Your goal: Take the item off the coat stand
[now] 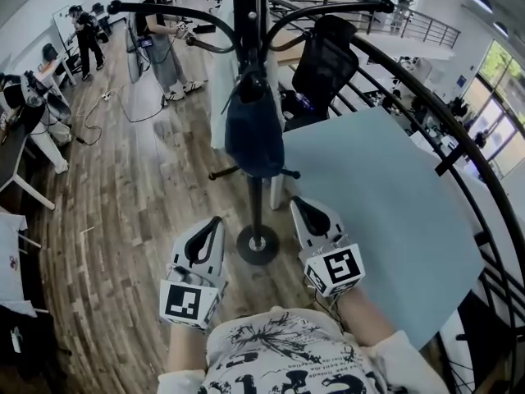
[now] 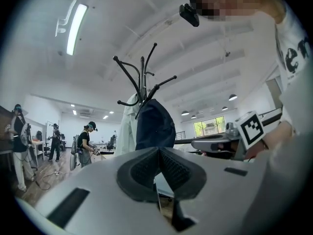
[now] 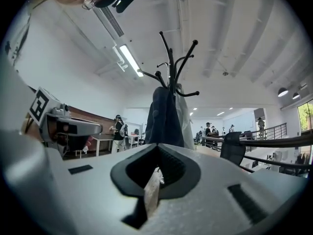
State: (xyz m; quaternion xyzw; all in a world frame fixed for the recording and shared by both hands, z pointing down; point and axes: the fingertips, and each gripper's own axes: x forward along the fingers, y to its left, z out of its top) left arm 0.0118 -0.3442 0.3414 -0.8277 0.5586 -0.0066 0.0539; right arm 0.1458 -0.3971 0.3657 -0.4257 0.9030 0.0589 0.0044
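A black coat stand (image 1: 256, 203) rises in front of me, its round base (image 1: 257, 245) on the wood floor. From its hooks hangs a dark navy item (image 1: 254, 134), with a white garment (image 1: 220, 97) behind it. Both grippers are held level, short of the stand and apart from it. My left gripper (image 1: 216, 220) is left of the pole, its jaws shut and empty. My right gripper (image 1: 297, 203) is right of the pole, also shut and empty. The left gripper view shows the navy item (image 2: 155, 126) past my left gripper (image 2: 158, 149). In the right gripper view the navy item (image 3: 164, 116) hangs beyond my right gripper (image 3: 157, 146).
A large light-blue panel (image 1: 385, 220) lies to the right of the stand, with a curved black railing (image 1: 459, 138) beyond it. A black office chair (image 1: 324, 60) stands behind the stand. People (image 1: 160, 31) work at the far left near desks (image 1: 12, 150).
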